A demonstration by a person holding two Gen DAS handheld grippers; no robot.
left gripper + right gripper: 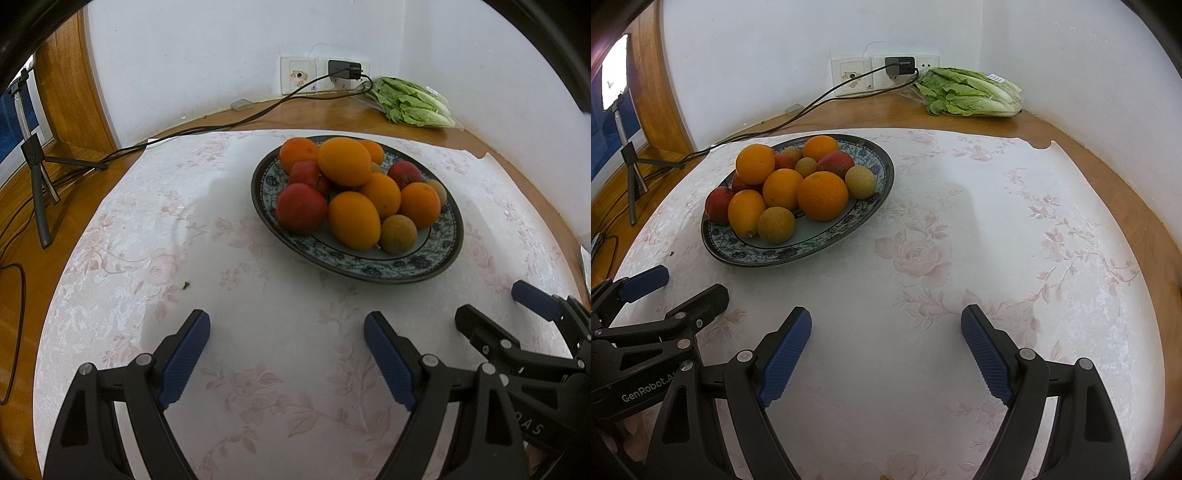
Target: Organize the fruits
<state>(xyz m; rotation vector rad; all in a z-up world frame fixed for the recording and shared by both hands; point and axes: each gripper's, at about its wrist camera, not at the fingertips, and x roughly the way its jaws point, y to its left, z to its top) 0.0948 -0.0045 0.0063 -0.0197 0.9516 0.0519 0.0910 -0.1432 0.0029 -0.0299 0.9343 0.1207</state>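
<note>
Fruits (354,195) round, glossy, heaped on patterned ceramic plate (450,254); left gripper (286,328) and right gripper (886,325) released, ribbed pads apart.

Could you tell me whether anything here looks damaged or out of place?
Yes: the cloth has a torn notch in its far right edge, and a small green scrap lies on it left of the plate.

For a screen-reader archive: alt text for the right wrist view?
A patterned plate heaped with oranges, red and small brownish fruits sits on a floral cloth. The right claw hangs open over bare cloth; the left claw shows at left.
</note>
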